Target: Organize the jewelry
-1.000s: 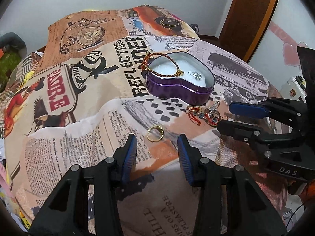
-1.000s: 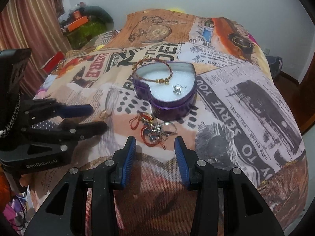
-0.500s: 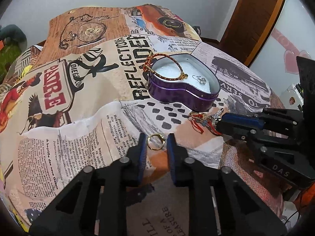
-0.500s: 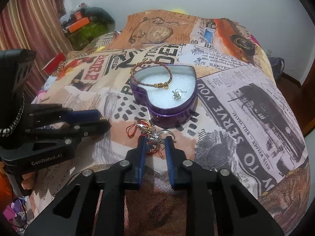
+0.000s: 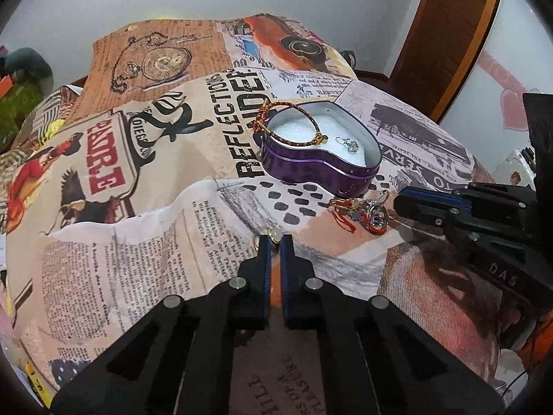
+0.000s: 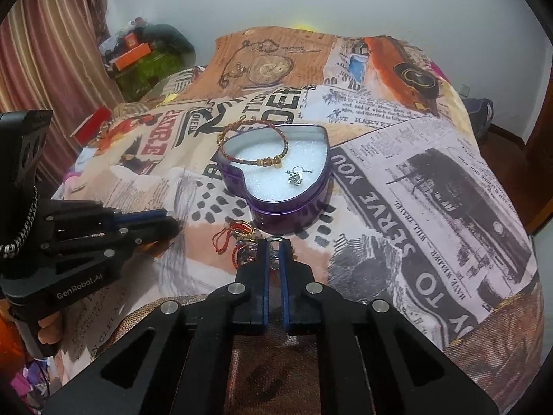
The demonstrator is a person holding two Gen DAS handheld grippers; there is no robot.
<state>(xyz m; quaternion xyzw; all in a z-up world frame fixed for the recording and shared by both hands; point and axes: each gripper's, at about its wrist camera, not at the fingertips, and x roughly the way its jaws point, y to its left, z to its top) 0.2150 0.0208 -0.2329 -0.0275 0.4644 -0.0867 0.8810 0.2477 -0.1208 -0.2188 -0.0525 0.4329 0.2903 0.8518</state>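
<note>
My left gripper (image 5: 275, 242) just closed, pinching the gold ring (image 5: 275, 232), my right gripper (image 6: 273, 247) just closed, pinching the tangled red-and-silver jewelry cluster (image 6: 242, 238), beside the purple heart-shaped tin (image 6: 293, 207)

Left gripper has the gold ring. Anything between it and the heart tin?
Nothing visible. The left gripper is shut on the gold ring, and only bare printed bedspread lies between it and the open heart tin. The tangled jewelry pile sits right of that path.

Tin (image 5: 321, 169) on blanket (image 5: 138, 207); bracelet (image 5: 290, 124) over tin's rim; earring (image 5: 350, 145) inside; tangle (image 5: 363, 212) before tin; ring (image 5: 274, 233) left of tangle.
</note>
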